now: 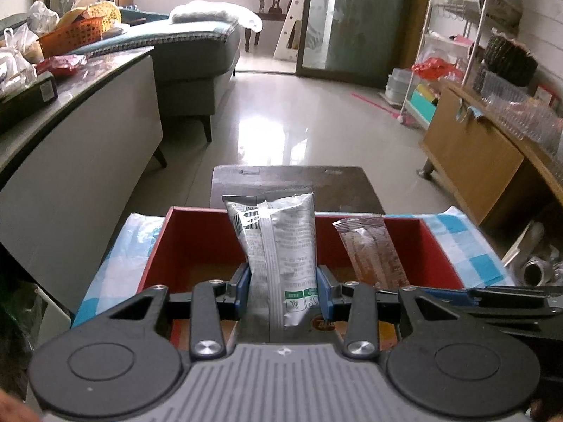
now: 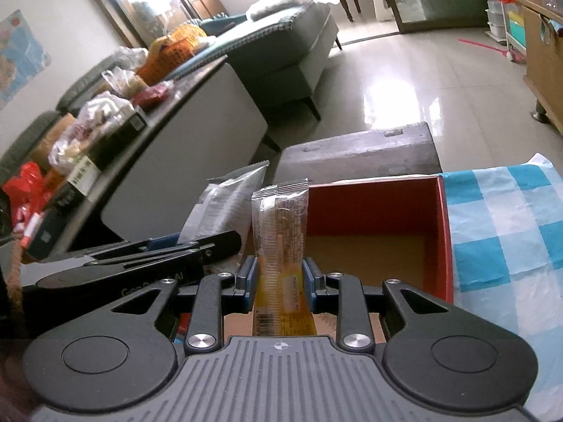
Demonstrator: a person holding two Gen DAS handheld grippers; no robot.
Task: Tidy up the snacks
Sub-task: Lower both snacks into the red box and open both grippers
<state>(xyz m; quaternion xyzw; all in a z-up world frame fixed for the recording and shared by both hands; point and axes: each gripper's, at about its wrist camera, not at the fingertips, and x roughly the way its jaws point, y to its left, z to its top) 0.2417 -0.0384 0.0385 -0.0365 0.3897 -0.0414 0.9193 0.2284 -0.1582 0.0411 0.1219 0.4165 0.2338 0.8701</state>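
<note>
The left hand-held gripper [image 1: 285, 288] pinches a silver snack packet [image 1: 278, 246] between its blue pads, the packet standing upright with its back seam and barcode facing the camera and its crimped top edge rising above the far wall of a red cardboard box [image 1: 436, 242]. The right hand-held gripper [image 2: 280, 277] is likewise pressed onto a snack, a narrow clear-topped packet with orange-brown contents [image 2: 281, 232], held upright over the same red cardboard box [image 2: 441, 232]. In the left wrist view that orange-brown packet [image 1: 371, 249] shows just to the right of the silver one, with the black frame of the right hand-held gripper below it; in the right wrist view the silver snack packet [image 2: 228, 197] stands just to the left, above the left tool's dark body. Both packets hang over the box's open interior, whose brown floor is visible under them. The box sits on a blue-and-white checked cloth [image 2: 503, 218] covering the worktop. Beyond the box stands a dark stool [image 1: 295, 183] on the glossy tiled floor [image 1: 281, 119].
</note>
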